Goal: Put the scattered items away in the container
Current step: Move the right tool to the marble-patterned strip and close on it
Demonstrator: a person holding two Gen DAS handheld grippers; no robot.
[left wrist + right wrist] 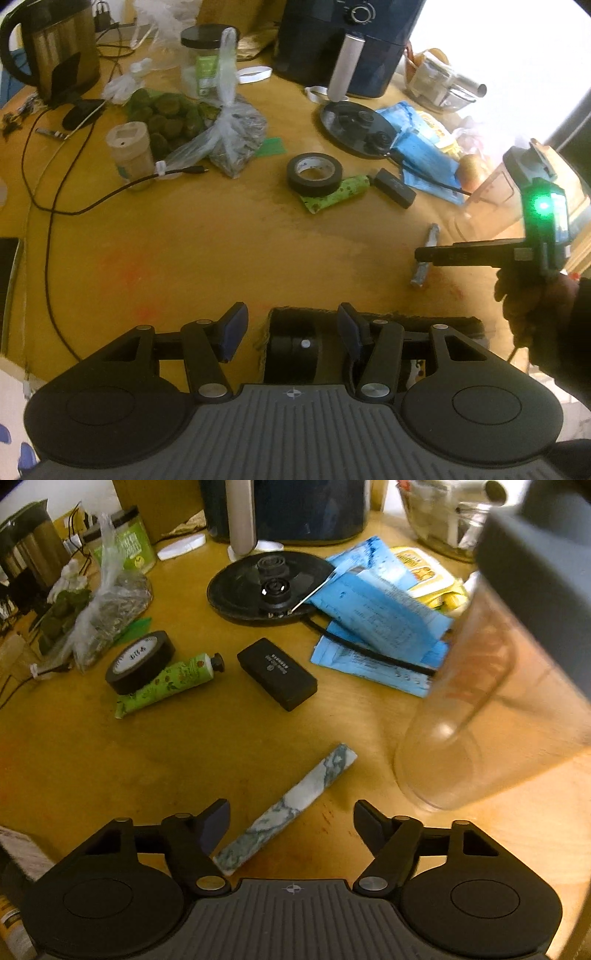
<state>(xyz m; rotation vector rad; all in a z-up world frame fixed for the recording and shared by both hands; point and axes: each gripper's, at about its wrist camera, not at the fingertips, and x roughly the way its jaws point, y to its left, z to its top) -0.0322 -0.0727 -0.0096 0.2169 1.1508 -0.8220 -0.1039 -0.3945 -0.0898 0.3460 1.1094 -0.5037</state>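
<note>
A marbled white-and-green stick (286,805) lies slantwise on the wooden table (184,746). My right gripper (291,808) is open and straddles it; the left pad is close to the stick's near end and the right pad stands clear. From the left wrist view, the same gripper (421,255) hovers low over the stick (428,242). My left gripper (292,310) is open above the corner of a dark box-like opening (424,325) with a black cylinder (295,349) inside. A clear tub (461,720) stands right of the stick. A tape roll (140,662), a green tube (170,681) and a small black box (277,674) lie beyond.
A kettle base (269,587) with its cord, blue packets (376,627) and a dark appliance (343,40) crowd the far side. A kettle (55,48), a jar (207,55), plastic bags (229,140) and a cable (48,221) fill the left. A person's hand (535,306) holds the right gripper.
</note>
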